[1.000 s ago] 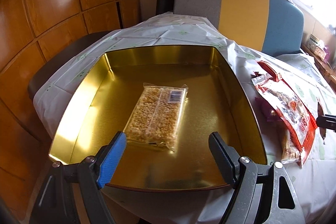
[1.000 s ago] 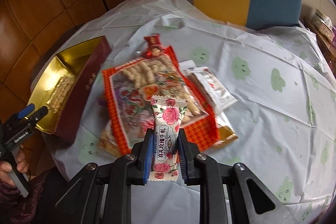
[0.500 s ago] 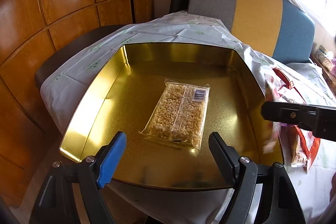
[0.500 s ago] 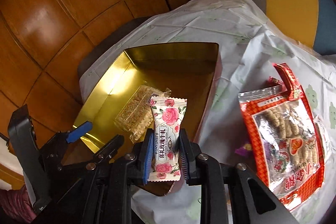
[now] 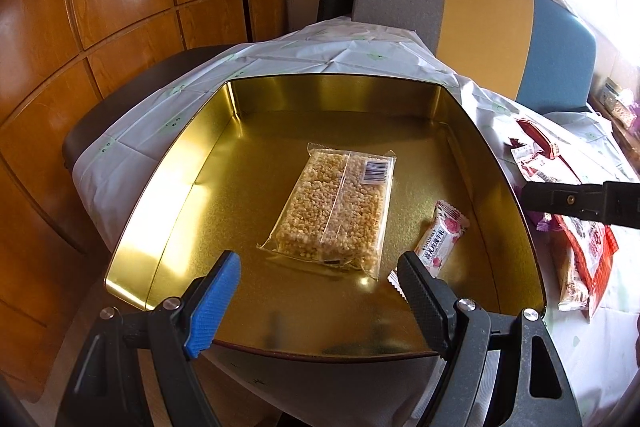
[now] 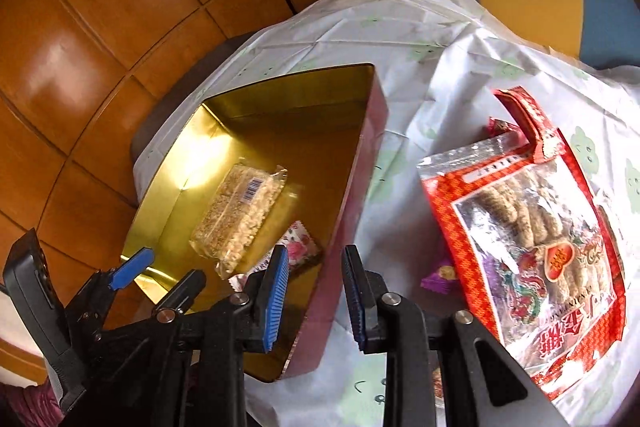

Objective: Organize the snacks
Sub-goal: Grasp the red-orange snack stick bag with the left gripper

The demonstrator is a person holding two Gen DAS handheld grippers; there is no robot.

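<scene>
Jaws on the right gripper (image 6: 314,297) are opening with nothing between them; left gripper (image 5: 320,287) hangs wide open and empty over the near rim of the gold tin (image 5: 192,155). Rose-print candy (image 5: 438,241) lies flat on the tin floor, just beside the puffed-rice bar (image 5: 336,211), near the right wall. To finish cleanly, let the jaws clear before pulling back over the tin's red wall (image 6: 352,211). Tin floor has plenty of free room left and far side. Red snack bag (image 6: 532,239) and a purple candy (image 6: 438,277) wait on the tablecloth (image 6: 400,39).
</scene>
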